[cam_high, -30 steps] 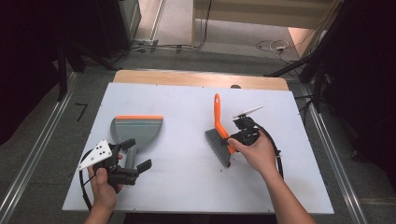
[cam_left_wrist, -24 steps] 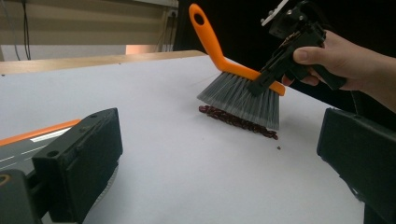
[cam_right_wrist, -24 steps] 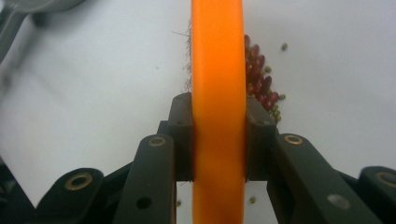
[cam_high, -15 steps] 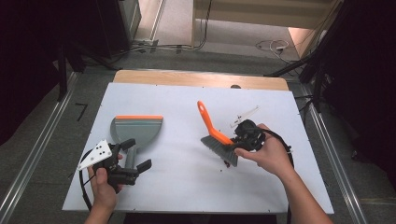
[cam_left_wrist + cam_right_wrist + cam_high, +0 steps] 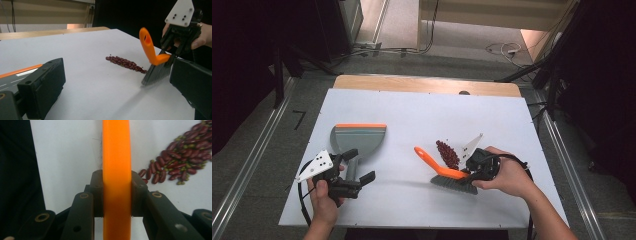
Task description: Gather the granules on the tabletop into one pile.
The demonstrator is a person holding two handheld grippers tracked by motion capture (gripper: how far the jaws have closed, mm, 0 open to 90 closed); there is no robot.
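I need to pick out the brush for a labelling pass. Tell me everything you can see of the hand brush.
The hand brush has a glossy orange handle that looks like plastic, with an oval hanging hole near its free end, and a block of dark grey bristles. The right gripper is clamped on the handle, one black pad on each flat side. The brush sits tilted, handle rising up and away, bristle tips down at the white table, right beside a strip of red beans. Whether the bristles touch the beans is unclear.

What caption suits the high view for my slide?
Right gripper sets an orange brush beside spilled beans.
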